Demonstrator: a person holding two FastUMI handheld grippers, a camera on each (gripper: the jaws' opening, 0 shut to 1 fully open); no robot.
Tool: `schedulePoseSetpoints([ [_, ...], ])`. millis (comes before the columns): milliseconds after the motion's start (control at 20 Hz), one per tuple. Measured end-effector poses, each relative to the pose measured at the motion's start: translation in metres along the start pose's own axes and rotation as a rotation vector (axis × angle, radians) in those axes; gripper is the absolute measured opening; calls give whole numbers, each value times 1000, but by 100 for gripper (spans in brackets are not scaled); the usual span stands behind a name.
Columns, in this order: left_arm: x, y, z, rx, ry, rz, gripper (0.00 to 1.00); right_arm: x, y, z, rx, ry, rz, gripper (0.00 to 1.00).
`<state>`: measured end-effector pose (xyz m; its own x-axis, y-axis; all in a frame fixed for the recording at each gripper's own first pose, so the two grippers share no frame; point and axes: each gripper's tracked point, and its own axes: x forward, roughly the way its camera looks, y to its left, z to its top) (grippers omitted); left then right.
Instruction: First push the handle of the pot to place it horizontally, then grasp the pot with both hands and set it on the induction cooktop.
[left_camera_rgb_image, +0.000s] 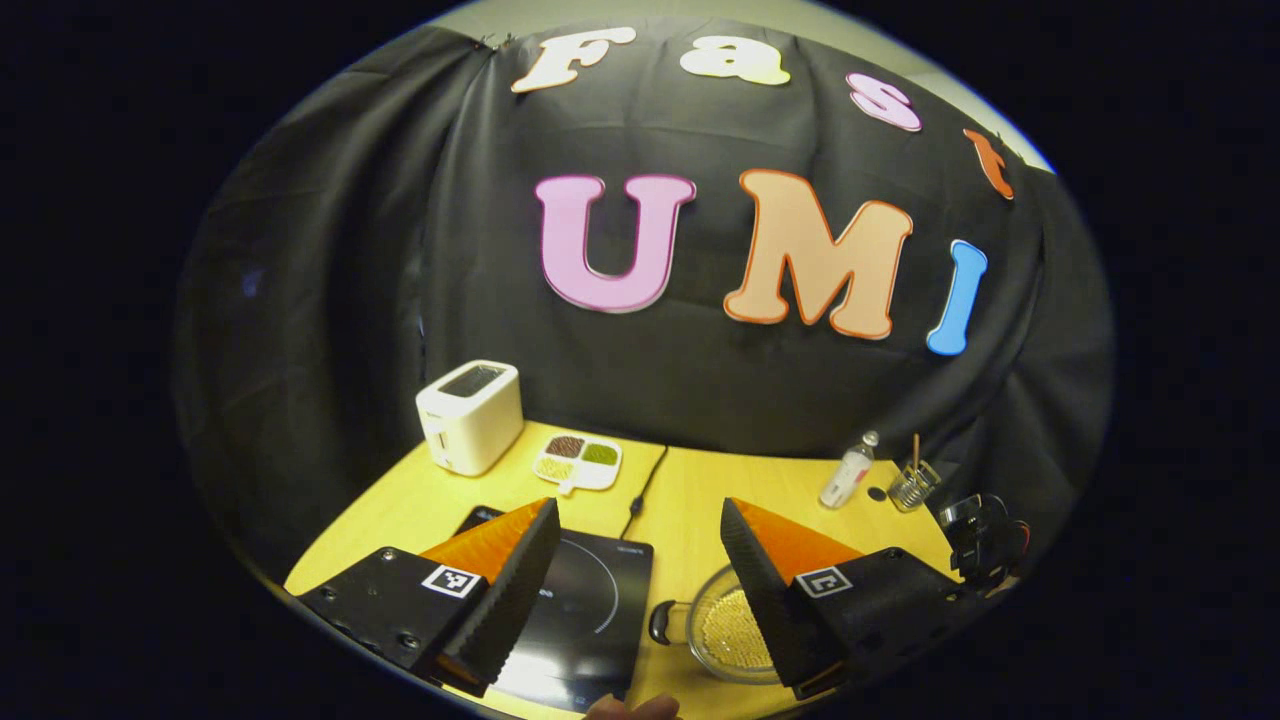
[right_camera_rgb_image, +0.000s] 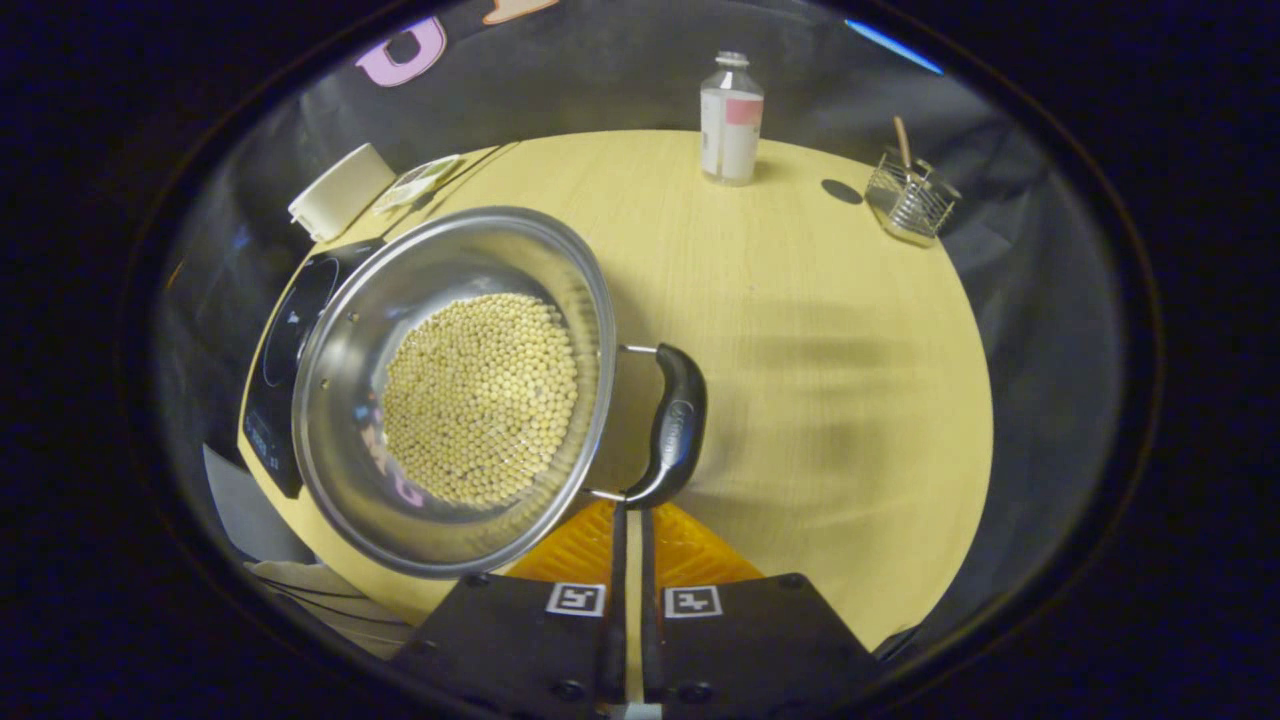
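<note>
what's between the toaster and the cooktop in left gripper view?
The divided dish of beans sits between the toaster and the induction cooktop, on the table, in the left gripper view.

Support surface: pale yellow wood-grain table (right_camera_rgb_image: 800, 330), rounded far edge against the black cloth.

Right gripper view, clock positions on the tabletop:
- 9 o'clock: steel pot (right_camera_rgb_image: 455, 390) of pale beans, black loop handle (right_camera_rgb_image: 672, 425) pointing toward centre.
- Left of the pot, at the rim: black induction cooktop (right_camera_rgb_image: 285, 340).
- 10–11 o'clock: white toaster (right_camera_rgb_image: 340, 190), white sectioned dish (right_camera_rgb_image: 420, 180) just beside it.
- 12 o'clock: clear bottle (right_camera_rgb_image: 731, 120).
- 1–2 o'clock: wire holder (right_camera_rgb_image: 908, 200), a dark disc (right_camera_rgb_image: 842, 191) near it.

Left gripper view: black cable (left_camera_rgb_image: 645, 490) runs over the tabletop to the cooktop.
</note>
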<state>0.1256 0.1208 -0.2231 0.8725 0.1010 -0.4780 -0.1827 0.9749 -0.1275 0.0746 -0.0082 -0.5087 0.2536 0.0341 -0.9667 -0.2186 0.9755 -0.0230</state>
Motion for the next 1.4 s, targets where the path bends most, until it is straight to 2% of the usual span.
schedulePoseSetpoints([
  [50, 5, -1, -14, -11, 40, -11, 99, -2, -1, 1, 11, -6, -4, 11],
  [100, 9, -2, -25, -24, 78, -16, 99, -5, -2, 4, 26, -23, -6, 22],
  [150, 14, -4, -38, -35, 120, -23, 99, -10, -3, 5, 40, -35, -7, 24],
  [200, 17, -5, -50, -45, 151, -28, 99, -15, -6, 9, 55, -55, -13, 20],
  [250, 20, -7, -63, -54, 193, -38, 99, -19, -8, 14, 81, -76, -9, 23],
  [300, 22, -8, -76, -62, 232, -47, 99, -22, -9, 21, 116, -96, -3, 38],
  [350, 24, -12, -88, -68, 272, -59, 100, -25, -11, 28, 156, -113, -4, 44],
  [550, 41, -13, -126, -37, 363, -70, 100, -22, -11, 45, 292, -130, 34, 55],
  [700, 50, -18, -151, -28, 447, -98, 100, -14, -5, 52, 323, -122, 58, 82],
  [800, 60, -18, -161, -16, 475, -107, 100, -7, -7, 51, 309, -112, 34, 82],
  [850, 64, -18, -167, -4, 486, -111, 100, -2, -9, 48, 295, -104, 19, 91],
  [900, 68, -17, -173, 9, 505, -113, 100, 1, -8, 46, 284, -90, 16, 82],
  [1000, 73, -18, -186, 29, 547, -121, 100, 8, -5, 47, 272, -83, 13, 82],
  [1100, 76, -23, -196, 27, 580, -138, 96, 13, -3, 46, 271, -74, 14, 79],
  [1250, 79, -28, -211, 37, 614, -154, 90, 17, 1, 47, 271, -67, 32, 79],
  [1300, 81, -30, -215, 46, 624, -155, 89, 18, 1, 48, 264, -65, 27, 72],
  [1350, 81, -31, -220, 54, 635, -150, 94, 23, 2, 47, 253, -63, 21, 70],
  [1400, 83, -31, -223, 68, 643, -147, 88, 25, 1, 46, 244, -59, 16, 70],
])
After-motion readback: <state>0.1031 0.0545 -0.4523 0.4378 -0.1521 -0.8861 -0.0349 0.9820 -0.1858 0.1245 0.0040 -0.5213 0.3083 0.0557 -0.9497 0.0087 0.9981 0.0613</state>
